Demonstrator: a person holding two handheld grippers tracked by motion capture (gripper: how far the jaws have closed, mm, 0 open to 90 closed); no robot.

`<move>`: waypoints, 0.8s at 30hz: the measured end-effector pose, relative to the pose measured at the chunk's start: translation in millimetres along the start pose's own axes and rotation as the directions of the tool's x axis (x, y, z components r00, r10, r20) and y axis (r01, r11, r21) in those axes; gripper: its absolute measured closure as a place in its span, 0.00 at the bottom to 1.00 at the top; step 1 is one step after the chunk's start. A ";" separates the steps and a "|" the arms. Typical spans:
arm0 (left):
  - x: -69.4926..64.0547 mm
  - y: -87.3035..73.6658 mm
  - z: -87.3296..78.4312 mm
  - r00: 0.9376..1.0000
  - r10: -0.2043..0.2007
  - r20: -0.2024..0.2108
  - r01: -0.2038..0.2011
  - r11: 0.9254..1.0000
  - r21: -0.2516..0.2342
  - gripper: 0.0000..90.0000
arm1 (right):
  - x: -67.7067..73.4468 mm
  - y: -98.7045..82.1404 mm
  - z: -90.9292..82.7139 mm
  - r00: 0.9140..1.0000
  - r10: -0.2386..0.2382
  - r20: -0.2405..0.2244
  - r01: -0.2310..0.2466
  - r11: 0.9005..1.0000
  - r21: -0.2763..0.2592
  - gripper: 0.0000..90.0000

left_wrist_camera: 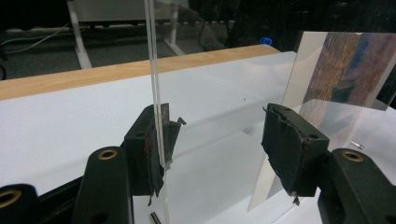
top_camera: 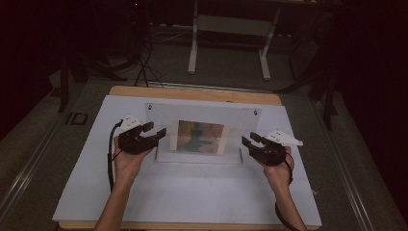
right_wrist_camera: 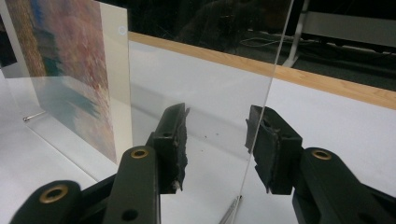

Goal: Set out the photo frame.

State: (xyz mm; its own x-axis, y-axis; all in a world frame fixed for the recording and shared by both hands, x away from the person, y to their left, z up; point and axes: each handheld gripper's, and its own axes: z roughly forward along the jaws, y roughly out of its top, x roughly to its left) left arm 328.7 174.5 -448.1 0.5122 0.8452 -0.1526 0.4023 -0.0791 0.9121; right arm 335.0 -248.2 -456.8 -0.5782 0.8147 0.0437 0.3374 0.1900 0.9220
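A clear acrylic frame (top_camera: pixel 202 114) stands upright on the white sheet (top_camera: pixel 192 192), with a colourful painted picture (top_camera: pixel 199 137) held in it. My left gripper (top_camera: pixel 155 130) hovers at the frame's left end, jaws apart. In the left gripper view the clear pane's edge (left_wrist_camera: pixel 156 93) runs past the left pad of that gripper (left_wrist_camera: pixel 217 140), and the picture (left_wrist_camera: pixel 345 70) stands by the right jaw. My right gripper (top_camera: pixel 249 139) is at the frame's right end. In its own view this gripper (right_wrist_camera: pixel 217 135) stands open, the pane's edge (right_wrist_camera: pixel 275 70) by its right pad and the picture (right_wrist_camera: pixel 65 60) at left.
The white sheet covers a wooden table (top_camera: pixel 192 94). Small metal pins lie on the sheet near the frame's foot (right_wrist_camera: pixel 35 115) (left_wrist_camera: pixel 357 144). Behind the table are white desk legs (top_camera: pixel 194 48) and cables (top_camera: pixel 144 62) on the dark floor.
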 end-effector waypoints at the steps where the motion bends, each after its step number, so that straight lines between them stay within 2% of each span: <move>1: 0.0 0.0 0.0 1.000 0.000 0.000 0.000 1.000 0.000 0.46 | 0.0 0.0 0.0 1.000 0.000 0.000 0.000 1.000 0.000 0.64; 6: 2.7 -1.8 -0.1 1.000 0.003 0.016 -0.003 1.000 -0.014 0.47 | 1.3 -0.9 -2.0 1.000 -0.006 0.003 0.006 1.000 0.000 0.64; 19: 4.7 -2.4 -0.4 1.000 -0.012 0.022 0.012 1.000 -0.016 0.46 | 0.9 -2.4 -2.8 1.000 -0.009 -0.013 0.009 1.000 -0.008 0.65; 24: 4.1 -3.1 -1.1 1.000 -0.014 0.021 0.014 1.000 -0.017 0.44 | -0.6 -2.2 -5.2 1.000 -0.016 -0.023 0.015 1.000 -0.015 0.62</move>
State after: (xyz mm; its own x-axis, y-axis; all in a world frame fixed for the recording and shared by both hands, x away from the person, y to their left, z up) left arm 328.7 178.8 -451.2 0.5223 0.8350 -0.1731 0.3962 -0.0578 0.9163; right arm 330.8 -252.0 -456.8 -0.6001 0.7990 0.0380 0.3177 0.1945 0.9280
